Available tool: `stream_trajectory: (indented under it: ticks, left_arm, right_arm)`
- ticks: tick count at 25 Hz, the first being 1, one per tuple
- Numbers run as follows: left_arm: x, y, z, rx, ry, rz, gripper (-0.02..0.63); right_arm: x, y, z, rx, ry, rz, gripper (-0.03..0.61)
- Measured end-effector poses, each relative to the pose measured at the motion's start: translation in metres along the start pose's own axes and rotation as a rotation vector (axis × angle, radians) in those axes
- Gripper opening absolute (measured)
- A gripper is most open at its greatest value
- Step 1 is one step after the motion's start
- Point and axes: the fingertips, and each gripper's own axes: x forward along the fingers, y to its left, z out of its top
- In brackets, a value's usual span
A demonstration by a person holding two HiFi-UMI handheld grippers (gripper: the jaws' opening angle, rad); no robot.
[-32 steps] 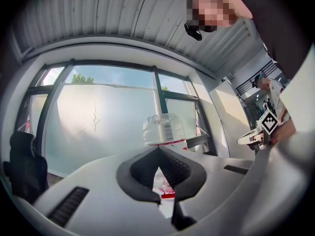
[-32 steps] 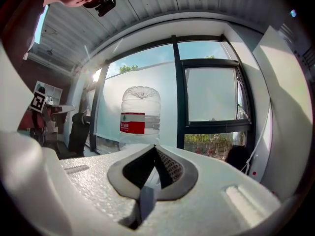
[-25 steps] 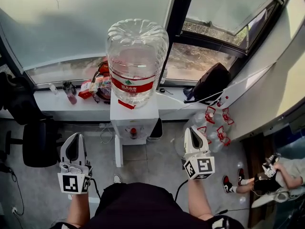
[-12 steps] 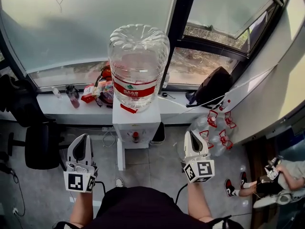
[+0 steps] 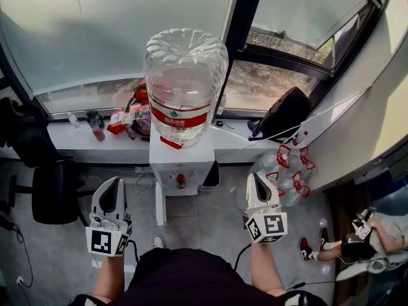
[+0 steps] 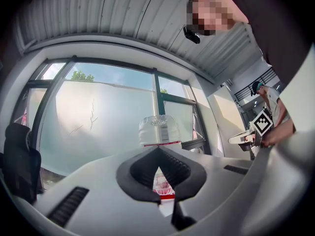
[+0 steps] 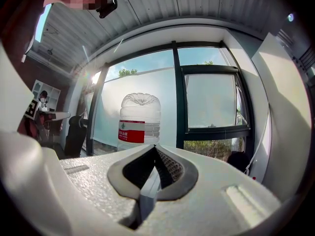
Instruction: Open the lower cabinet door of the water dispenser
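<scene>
Standing ahead: a white water dispenser (image 5: 180, 163) is on the grey floor against the window ledge, straight in front of the person, with its red tap facing them.
Bottle: a large clear water bottle (image 5: 185, 81) with a red-and-white label sits upside down on top of the dispenser.
Lower cabinet door: the steep head view mostly hides the lower front. A narrow white panel (image 5: 159, 203) runs from the dispenser's lower left toward the person and may be the door seen edge-on.
Left side: the left tongs (image 5: 113, 182) are held low and left of the dispenser, aimed at it and well apart from it. The jaw tips meet, with nothing between them.
Right side: the right tongs (image 5: 257, 177) are held low and right of the dispenser, also aimed at it and clear of it. The jaws are closed on each other and hold nothing.
Window ledge: a dark pink drink bottle (image 5: 95, 123) and some snack packets (image 5: 120, 118) lie left of the dispenser, and a black bag (image 5: 284, 110) lies to its right.
Floor at right: a cluster of clear jugs with red handles (image 5: 288, 166) is beside the dispenser.
Floor at left: a black chair (image 5: 54, 190) is near the ledge.
Far right edge: a seated person (image 5: 360, 238) has their legs stretched out.
</scene>
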Motion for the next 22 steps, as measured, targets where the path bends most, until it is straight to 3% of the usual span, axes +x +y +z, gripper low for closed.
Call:
stream_trajectory:
  ticks: [22]
  left_arm:
    - [-0.002,0.004,-0.001,0.005,0.003,-0.005,0.008]
  right_arm:
    - [0.001,0.012,-0.002,-0.032,0.007,0.002,0.003]
